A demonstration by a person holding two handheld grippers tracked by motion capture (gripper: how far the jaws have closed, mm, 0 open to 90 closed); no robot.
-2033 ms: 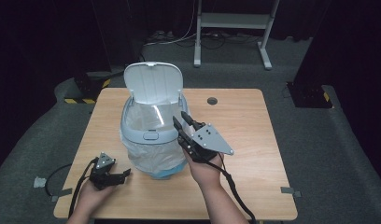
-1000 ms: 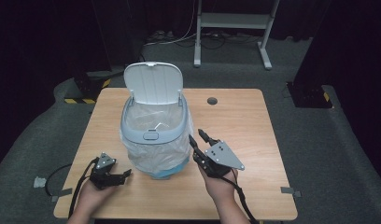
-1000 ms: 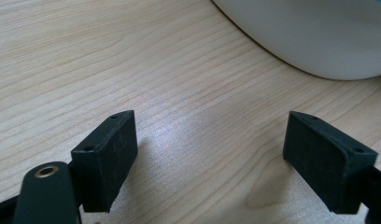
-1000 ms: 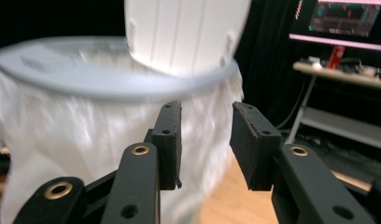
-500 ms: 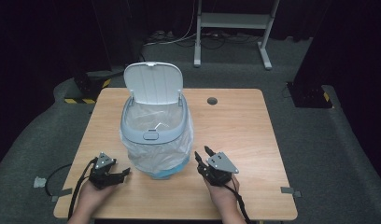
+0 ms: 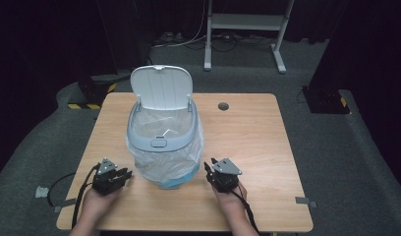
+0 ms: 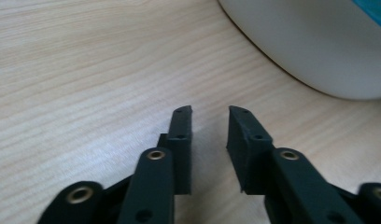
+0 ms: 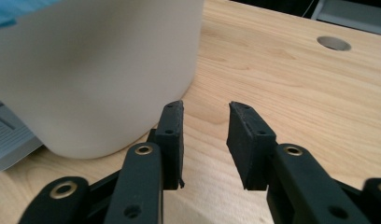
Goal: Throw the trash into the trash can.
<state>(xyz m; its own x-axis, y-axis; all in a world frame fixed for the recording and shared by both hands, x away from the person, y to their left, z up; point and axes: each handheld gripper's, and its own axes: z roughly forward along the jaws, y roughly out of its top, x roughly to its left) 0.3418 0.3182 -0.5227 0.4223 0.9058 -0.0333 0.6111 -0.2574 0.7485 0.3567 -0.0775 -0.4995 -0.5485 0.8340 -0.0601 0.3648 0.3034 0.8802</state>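
Observation:
A white bin [image 6: 161, 142] with a grey rim stands on the wooden table [image 6: 247, 128], its lid [image 6: 160, 87] tipped up at the back and a clear bag lining it. My left gripper [image 6: 127, 173] rests on the table just left of the bin's foot. In the left gripper view its jaws [image 7: 209, 112] stand a little apart with nothing between them, having just been closing, and the bin wall [image 7: 319, 46] curves past ahead. My right gripper [image 6: 208, 167] lies to the right of the bin. Its jaws [image 8: 206, 106] have also just narrowed, with only a gap between them, beside the bin [image 8: 95, 70].
A round cable hole [image 6: 223, 106] is in the tabletop behind the bin; it is also seen as the hole [image 8: 334, 43] in the right gripper view. A blue edge [image 6: 176, 183] shows at the bin's foot. A metal stand [image 6: 247, 22] is on the floor beyond the table.
My right gripper has come down from beside the bin's rim to the tabletop at the bin's right. The left hand has stayed where it was.

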